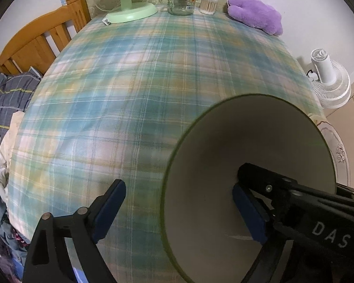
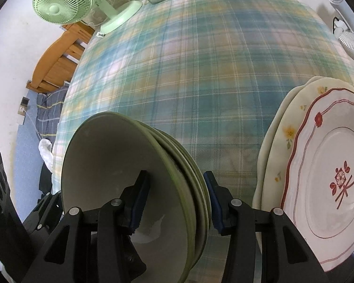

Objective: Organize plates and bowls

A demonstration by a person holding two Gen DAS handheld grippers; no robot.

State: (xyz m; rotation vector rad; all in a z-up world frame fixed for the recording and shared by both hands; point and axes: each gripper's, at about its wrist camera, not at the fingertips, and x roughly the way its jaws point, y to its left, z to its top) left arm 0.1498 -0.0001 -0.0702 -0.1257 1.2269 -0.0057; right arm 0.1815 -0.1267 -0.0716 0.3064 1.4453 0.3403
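Soft even indoor light, heavy fisheye bending, dark vignetted corners, tablecloth [image 1: 134, 89] slightly motion-blurred

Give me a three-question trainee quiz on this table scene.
1. True or false: in the right wrist view, the plate stack sits left of the green bowls.
2. The right hand-held gripper straddles: A) glass jar, B) the bowls' rims, C) fan.
3. Fill in: the left hand-held gripper is ____.
Key: 1 false; 2 B; 3 open.
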